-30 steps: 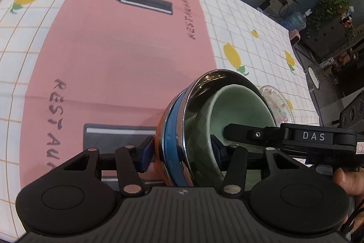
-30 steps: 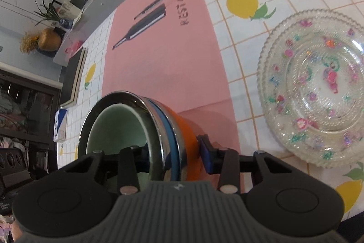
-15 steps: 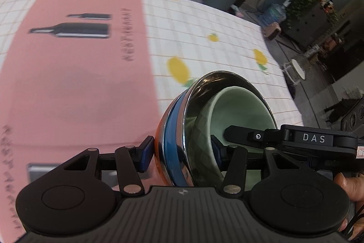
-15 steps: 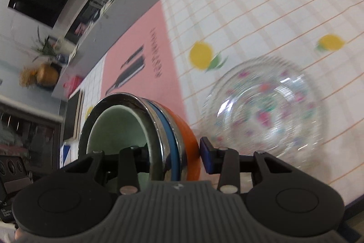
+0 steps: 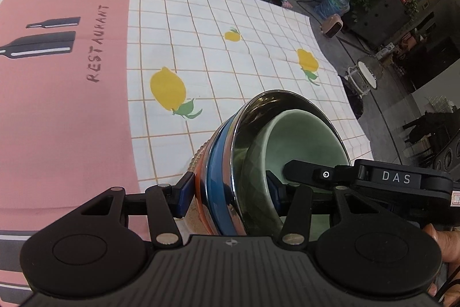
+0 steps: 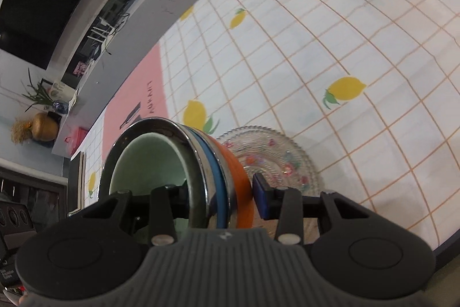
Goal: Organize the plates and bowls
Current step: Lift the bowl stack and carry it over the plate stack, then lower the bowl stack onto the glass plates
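Note:
A stack of nested bowls (image 5: 247, 163) is held between both grippers: a pale green bowl inside a steel bowl, over a blue and an orange bowl. My left gripper (image 5: 230, 192) is shut across the stack's rim on one side. My right gripper (image 6: 221, 192) is shut on the opposite side of the stack (image 6: 178, 163). The stack hangs just over a clear patterned glass plate (image 6: 281, 160), whose beaded rim also shows under the stack in the left wrist view (image 5: 197, 156).
The table wears a white checked cloth with lemons (image 5: 168, 88) and a pink "RESTAURANT" panel (image 5: 57, 105). The table's right edge (image 5: 345, 82) drops to the floor, with a bin and plants beyond. The near edge (image 6: 442, 243) lies close to the plate.
Both grippers have carried the bowl stack to the right, from over the pink panel to over the glass plate. The grips have not changed.

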`<state>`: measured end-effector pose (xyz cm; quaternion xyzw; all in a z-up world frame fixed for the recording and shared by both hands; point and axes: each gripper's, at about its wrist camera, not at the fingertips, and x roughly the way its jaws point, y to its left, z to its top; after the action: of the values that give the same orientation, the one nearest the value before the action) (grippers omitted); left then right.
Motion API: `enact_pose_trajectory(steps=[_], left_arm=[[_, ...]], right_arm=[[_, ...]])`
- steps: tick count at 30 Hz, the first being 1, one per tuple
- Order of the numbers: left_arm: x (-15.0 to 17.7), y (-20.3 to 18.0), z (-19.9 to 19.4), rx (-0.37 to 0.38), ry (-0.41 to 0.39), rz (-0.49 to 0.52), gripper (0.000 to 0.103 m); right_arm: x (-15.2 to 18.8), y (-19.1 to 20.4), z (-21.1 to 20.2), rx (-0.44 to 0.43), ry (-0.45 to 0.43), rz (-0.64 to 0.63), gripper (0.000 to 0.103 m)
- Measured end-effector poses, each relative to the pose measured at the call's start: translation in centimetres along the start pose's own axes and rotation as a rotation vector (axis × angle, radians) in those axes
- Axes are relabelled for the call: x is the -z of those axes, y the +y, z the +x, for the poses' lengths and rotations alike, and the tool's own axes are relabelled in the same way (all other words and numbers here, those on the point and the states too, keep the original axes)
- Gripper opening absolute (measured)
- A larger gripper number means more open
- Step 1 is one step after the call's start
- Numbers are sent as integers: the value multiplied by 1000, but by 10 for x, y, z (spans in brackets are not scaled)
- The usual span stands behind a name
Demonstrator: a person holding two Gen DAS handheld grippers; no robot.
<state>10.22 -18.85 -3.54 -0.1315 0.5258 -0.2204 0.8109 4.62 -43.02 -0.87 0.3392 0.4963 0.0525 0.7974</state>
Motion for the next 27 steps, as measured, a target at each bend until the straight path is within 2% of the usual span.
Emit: enact_pose_trajectory(steps=[12, 18, 20, 22, 23, 25, 27], left_arm=[[3, 3, 17, 32, 20, -43, 58], [5, -6, 18, 21, 15, 4, 59], [6, -8, 18, 24, 13, 11, 59], [8, -8, 18, 24, 9, 4, 61], [8, -7, 17, 27, 7, 1, 63], [10, -7, 14, 24, -7, 6, 74], [11, -7, 7, 14, -41, 15, 81]], right_arm=[[-4, -3, 5, 82, -15, -24, 40], [-4, -5, 6, 89, -12, -27, 44], [-2, 0, 8, 99, -2, -65, 53], [1, 8, 4, 146, -44, -121, 55], [2, 12, 1, 183, -75, -155, 63], [5, 17, -8, 231, -137, -209, 76], [8, 18, -17, 227, -177, -229, 81]])
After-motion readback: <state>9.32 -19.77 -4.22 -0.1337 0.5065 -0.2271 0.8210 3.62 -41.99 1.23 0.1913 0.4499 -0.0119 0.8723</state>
